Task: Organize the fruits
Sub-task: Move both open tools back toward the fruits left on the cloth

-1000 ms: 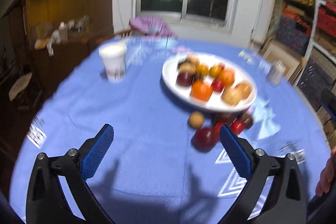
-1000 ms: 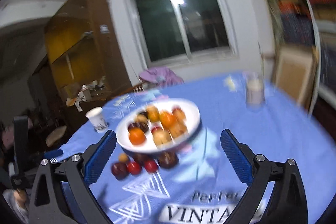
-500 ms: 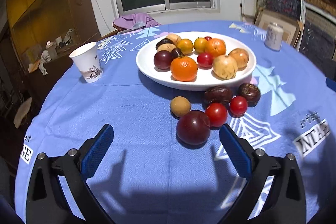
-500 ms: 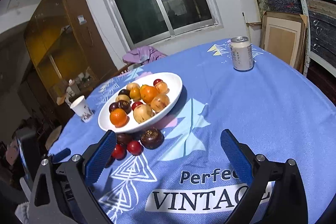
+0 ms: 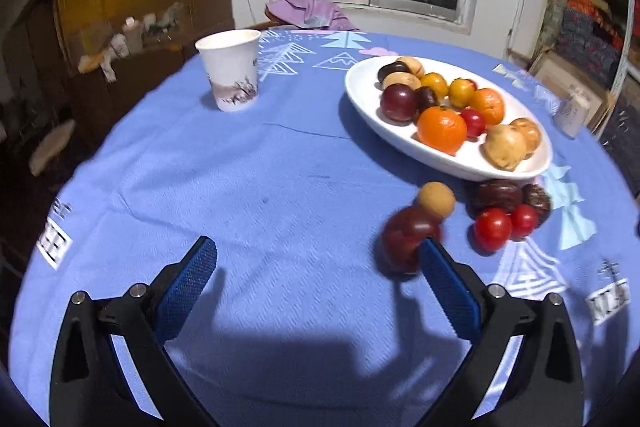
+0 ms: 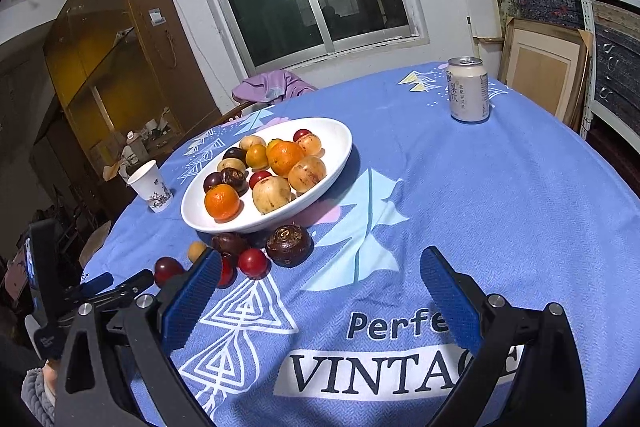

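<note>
Two claws over the blue-clothed table [image 6: 520,195], both wide open w/ nothing held. Left claw [image 5: 316,259] hangs low; its right pad's tip overlaps the dark red plum [image 5: 408,239] in view, contact can't be told (blurred). Six loose fruits sit on the cloth just in front of the white plate [image 6: 340,143]: the plum, a small tan fruit [image 5: 437,199], two red tomatoes [image 5: 494,227], two dark brown wrinkled fruits [image 6: 289,245]. Plate holds approx. a dozen more, incl. two oranges [image 6: 222,201]. Right claw [image 6: 320,267] hovers right of the loose group. Paper cup [image 5: 232,69] stands left of plate, drink can [image 6: 468,89] far right.
</note>
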Available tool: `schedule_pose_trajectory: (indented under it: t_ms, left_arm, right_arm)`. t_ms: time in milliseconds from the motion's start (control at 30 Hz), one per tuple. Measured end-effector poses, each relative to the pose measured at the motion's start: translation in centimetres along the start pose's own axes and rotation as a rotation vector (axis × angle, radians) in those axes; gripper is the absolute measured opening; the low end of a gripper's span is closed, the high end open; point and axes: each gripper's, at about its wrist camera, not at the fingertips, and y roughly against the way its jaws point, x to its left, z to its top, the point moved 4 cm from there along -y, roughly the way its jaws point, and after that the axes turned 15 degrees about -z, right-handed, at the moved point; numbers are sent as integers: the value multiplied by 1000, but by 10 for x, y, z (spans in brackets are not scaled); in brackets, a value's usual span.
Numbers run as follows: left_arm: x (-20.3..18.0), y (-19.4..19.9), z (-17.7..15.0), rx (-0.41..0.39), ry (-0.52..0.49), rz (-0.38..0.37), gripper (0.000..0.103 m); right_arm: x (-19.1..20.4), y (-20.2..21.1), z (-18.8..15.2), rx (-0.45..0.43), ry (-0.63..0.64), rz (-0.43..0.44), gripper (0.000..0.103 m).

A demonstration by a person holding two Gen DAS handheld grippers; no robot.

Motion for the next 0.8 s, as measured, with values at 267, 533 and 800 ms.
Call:
schedule_pose_trajectory:
  t_ms: [267, 533, 800]
  left_arm:
    - [-26, -6, -4, 12, -131, -49, 98]
    - [-15, -13, -2, 32, -55, -97, 72]
    - [-18, -25, 2, 53, -36, -144, 72]
  right_arm:
    - [4, 2, -2, -8, 21, 3, 100]
    - [15, 1, -8, -10, 75, 4, 100]
    - [29, -1, -16, -18, 158, -12, 100]
